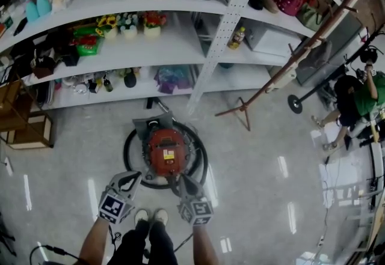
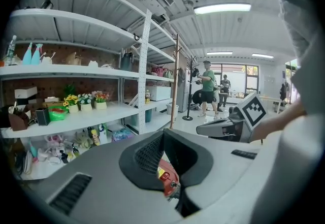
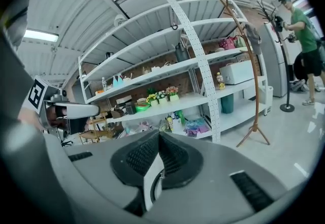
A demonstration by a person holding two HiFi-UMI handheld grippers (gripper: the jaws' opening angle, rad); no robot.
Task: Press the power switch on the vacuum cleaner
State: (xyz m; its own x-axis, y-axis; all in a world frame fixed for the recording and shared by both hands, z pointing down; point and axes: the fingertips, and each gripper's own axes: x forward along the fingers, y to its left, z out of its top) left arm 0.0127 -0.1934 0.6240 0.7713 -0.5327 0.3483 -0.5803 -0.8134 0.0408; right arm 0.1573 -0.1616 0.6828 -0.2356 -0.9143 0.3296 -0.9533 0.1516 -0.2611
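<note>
Head view: the vacuum (image 1: 166, 151) stands on the floor (image 1: 258, 161) just in front of the shelves (image 1: 180, 41), ringed by its hose (image 1: 128, 155), with bare floor open on its right. The left hand-held gripper (image 1: 135, 175) and right hand-held gripper (image 1: 181, 181) hover at its near edge, both with jaws closed and empty.

vacuum cleaner (image 1: 165, 151) mid-frame: red top, yellow label, black hose. left gripper (image 1: 135, 177), right gripper (image 1: 178, 181): grey, black-white square markers. shelves (image 1: 180, 45) white, upper frame.

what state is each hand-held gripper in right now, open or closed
left hand-held gripper: closed, holding nothing
right hand-held gripper: closed, holding nothing
</note>
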